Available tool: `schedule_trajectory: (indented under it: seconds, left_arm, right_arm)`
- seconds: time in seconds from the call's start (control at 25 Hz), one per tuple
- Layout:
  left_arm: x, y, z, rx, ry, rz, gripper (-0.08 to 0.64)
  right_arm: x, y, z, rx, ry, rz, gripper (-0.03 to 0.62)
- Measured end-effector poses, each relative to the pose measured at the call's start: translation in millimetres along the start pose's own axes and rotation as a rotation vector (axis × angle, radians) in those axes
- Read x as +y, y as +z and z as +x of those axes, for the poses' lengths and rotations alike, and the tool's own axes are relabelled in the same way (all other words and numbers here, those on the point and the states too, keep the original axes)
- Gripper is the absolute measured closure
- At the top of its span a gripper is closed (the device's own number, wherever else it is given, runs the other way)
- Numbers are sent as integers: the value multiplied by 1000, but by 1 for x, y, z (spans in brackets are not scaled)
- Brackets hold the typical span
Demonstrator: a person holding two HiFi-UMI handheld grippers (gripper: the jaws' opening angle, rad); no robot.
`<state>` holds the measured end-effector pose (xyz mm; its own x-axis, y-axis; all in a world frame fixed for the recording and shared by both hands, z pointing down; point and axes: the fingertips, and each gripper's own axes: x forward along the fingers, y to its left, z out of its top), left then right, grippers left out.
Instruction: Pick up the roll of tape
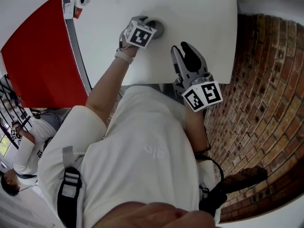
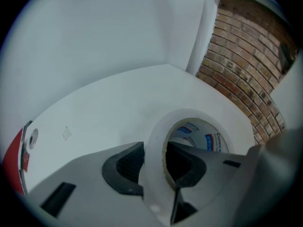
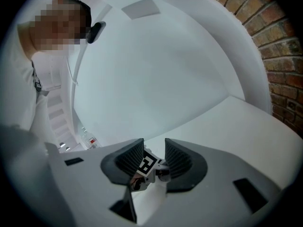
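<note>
The roll of tape (image 2: pixel 187 113) is white with a printed inner core and lies on the white table (image 2: pixel 109 108). My left gripper (image 2: pixel 154 167) points steeply down at it. One pad sits outside the roll's wall and the other inside its hole, both pressed against the wall. In the head view the roll (image 1: pixel 158 27) peeks out beyond the left gripper's marker cube (image 1: pixel 140 35). My right gripper (image 1: pixel 182 49) hovers over the table's near edge, to the right of the roll. It is open (image 3: pixel 154 157) with nothing between its pads.
The table (image 1: pixel 199 13) ends at right above a brick floor (image 1: pixel 266 80). A red panel (image 1: pixel 42 56) lies left of the table. A small white device (image 1: pixel 83 1) sits at its far left corner. Another person (image 1: pixel 28 146) sits at the lower left.
</note>
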<state>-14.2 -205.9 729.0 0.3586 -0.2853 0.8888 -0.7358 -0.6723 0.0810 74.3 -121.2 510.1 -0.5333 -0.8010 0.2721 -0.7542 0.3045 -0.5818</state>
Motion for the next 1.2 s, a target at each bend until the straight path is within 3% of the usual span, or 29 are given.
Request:
schedule_trajectory:
  seconds: [0.72,1.2]
  left_arm:
    - [2,1,-5,-82,-4,-71,437]
    - [22,17,-68,-190,96,-87,446]
  right_arm:
    - [10,-2,-8,53,45,-26,471]
    - [28,10,-10,51,101,-69,471]
